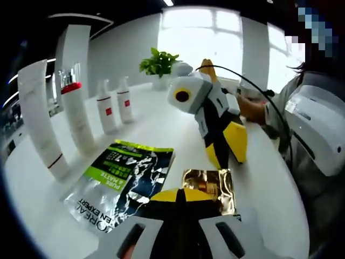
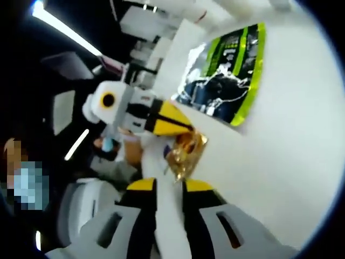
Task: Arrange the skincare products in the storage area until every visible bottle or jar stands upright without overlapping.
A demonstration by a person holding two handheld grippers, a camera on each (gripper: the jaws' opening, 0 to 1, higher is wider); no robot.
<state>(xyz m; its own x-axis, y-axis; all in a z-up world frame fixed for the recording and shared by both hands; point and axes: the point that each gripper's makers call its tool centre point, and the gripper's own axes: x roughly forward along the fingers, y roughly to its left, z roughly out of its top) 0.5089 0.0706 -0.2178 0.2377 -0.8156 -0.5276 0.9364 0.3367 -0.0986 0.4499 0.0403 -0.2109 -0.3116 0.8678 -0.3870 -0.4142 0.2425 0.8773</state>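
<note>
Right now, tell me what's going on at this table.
A person is working two handheld claws over a white table. Both claws meet at a small gold sachet: the left claw reaches it from one side, the right claw from the other. A green-and-black sachet lies flat beside it. Along the table's far side, a tall tube and three bottles stand upright, untouched.

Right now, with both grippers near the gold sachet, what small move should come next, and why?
Probably lift the gold sachet clear: it lies flat beside the green-and-black packet, with the left gripper and right gripper at its edges, while the bottles stand upright behind.
</note>
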